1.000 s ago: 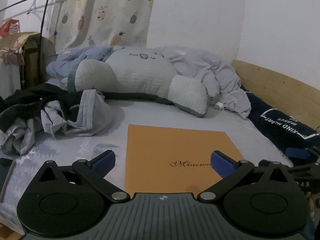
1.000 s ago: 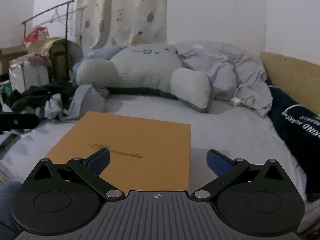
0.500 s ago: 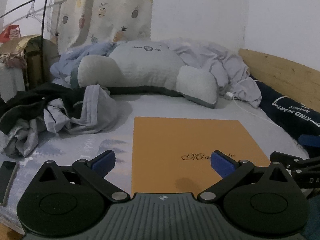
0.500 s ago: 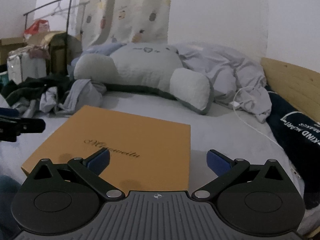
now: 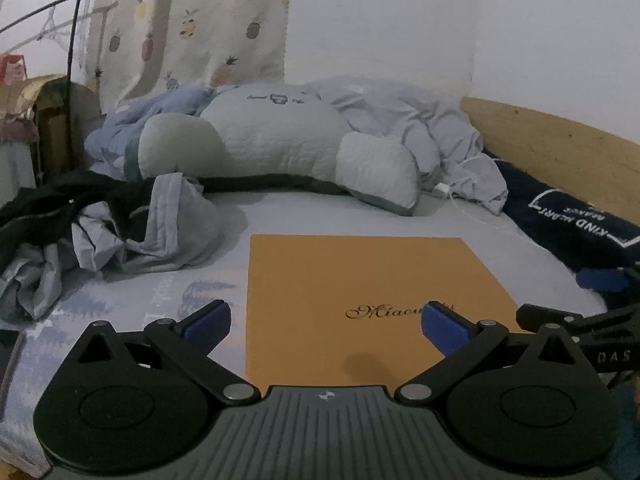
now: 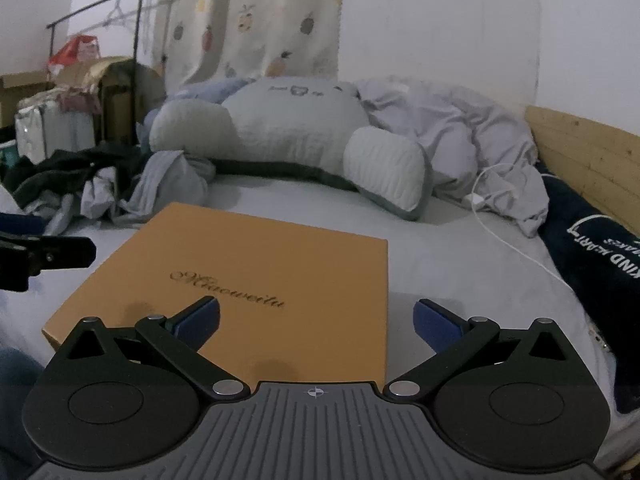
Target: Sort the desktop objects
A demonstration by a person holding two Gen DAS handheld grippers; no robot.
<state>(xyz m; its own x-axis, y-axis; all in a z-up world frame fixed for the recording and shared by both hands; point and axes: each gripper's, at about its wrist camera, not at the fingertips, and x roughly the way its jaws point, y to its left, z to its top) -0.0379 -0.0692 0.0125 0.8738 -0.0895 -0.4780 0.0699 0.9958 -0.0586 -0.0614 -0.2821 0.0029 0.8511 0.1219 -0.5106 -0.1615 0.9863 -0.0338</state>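
Starting at the fingers: both the left gripper (image 5: 326,318) and the right gripper (image 6: 316,318) are held spread wide, with nothing gripped. The orange box (image 5: 360,300) is laid flat on the bed sheet (image 5: 320,212), directly ahead of both. A plush pillow (image 5: 276,148) is positioned behind it.

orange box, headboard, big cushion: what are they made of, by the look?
Orange box: likely paperboard, matte, with crisp flat edges and printed script lettering. Headboard: light wood, plank seams and knots visible; finish unclear. Cushion: quilted fabric, soft fill judging by its rounded bulge and stitched ridges. Both grippers, left and right, open above the box, touching nothing.
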